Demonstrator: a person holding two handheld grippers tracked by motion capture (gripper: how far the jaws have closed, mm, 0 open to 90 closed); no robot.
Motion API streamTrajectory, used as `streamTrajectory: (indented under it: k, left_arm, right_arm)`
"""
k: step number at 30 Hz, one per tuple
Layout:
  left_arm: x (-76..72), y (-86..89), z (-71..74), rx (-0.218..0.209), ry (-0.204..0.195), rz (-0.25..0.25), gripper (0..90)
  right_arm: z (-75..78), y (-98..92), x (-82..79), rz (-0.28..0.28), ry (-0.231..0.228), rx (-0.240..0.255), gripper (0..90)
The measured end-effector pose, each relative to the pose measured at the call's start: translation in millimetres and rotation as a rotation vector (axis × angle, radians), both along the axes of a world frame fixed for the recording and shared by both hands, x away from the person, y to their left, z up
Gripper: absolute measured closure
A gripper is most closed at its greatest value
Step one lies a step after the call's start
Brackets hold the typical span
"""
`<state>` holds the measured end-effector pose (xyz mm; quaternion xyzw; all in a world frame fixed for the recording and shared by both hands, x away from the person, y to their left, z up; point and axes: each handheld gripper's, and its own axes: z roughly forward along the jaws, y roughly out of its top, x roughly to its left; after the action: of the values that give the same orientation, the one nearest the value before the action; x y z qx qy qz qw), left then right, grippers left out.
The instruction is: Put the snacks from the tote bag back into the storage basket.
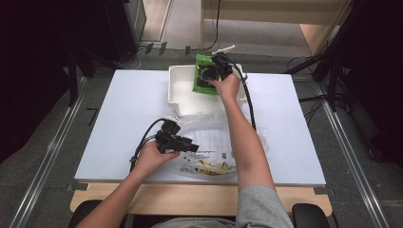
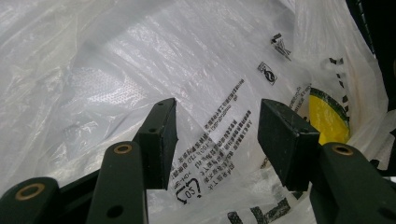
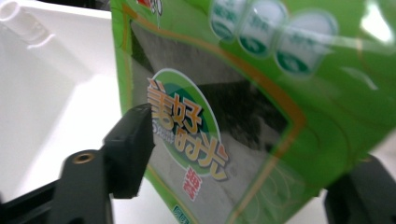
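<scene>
A green snack packet (image 1: 202, 71) with a dark picture panel (image 3: 261, 93) stands tilted in the white tray (image 1: 183, 90) at the back of the table. My right gripper (image 1: 216, 71) reaches into the tray, its jaws standing wide on either side of the packet (image 3: 247, 154). The left pad shows a gap to the packet, while the right jaw is half hidden behind it. My left gripper (image 1: 190, 145) rests open near the front of the table. Its jaws (image 2: 217, 135) are spread over a clear printed plastic bag (image 2: 163, 60), gripping nothing.
The plastic bag (image 1: 214, 142) lies crumpled across the front middle of the white tabletop (image 1: 123, 123), with yellow printing at its near end. The tray's white wall (image 3: 56, 93) rises left of the packet. Dark stands and cables flank the table.
</scene>
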<state>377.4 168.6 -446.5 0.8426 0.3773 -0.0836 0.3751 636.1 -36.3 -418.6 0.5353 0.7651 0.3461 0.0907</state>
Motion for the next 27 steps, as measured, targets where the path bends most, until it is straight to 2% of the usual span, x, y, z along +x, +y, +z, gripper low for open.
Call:
streamTrajectory:
  k: [20,27]
  left_arm:
    - [0.0,-0.7,-0.6,0.004,0.001,-0.003,47.9]
    - [0.1,-0.7,-0.7,0.004,-0.001,-0.003,47.9]
  right_arm:
    - [-6.7,-5.5,0.0,-0.040,0.015,0.044,28.2]
    - [-7.9,-5.9,-0.8,-0.036,0.022,0.049,28.6]
